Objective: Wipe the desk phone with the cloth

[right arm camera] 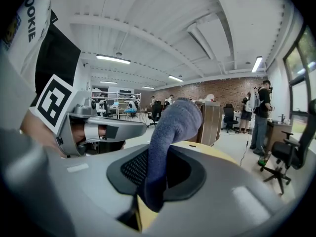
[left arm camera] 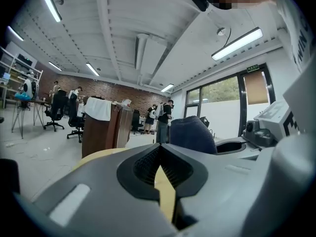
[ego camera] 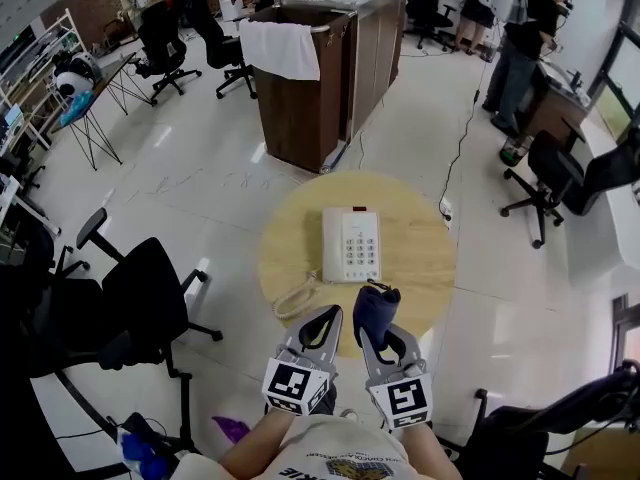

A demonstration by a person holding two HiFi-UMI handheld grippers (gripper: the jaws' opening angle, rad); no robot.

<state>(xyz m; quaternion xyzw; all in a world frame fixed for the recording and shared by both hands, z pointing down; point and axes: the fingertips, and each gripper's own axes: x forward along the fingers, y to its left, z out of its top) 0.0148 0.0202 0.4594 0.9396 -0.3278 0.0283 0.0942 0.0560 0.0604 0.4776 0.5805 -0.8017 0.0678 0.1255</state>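
Note:
A white desk phone [ego camera: 350, 244] with a grey keypad lies in the middle of a small round wooden table [ego camera: 420, 230], its coiled cord [ego camera: 296, 298] trailing toward the near left edge. My right gripper [ego camera: 380, 320] hovers over the table's near edge, shut on a dark blue cloth [ego camera: 375, 308] that sticks up from its jaws [right arm camera: 173, 127]. My left gripper [ego camera: 322, 326] hangs beside it, shut with nothing between its jaws. In the left gripper view the left gripper [left arm camera: 160, 169] shows closed tips, and the cloth [left arm camera: 191, 135] is at the right.
A black office chair [ego camera: 140, 298] stands left of the table. A wooden cabinet [ego camera: 310, 88] with a white towel [ego camera: 280, 50] stands behind it. More chairs [ego camera: 545, 183] and people [ego camera: 520, 43] are at the far right.

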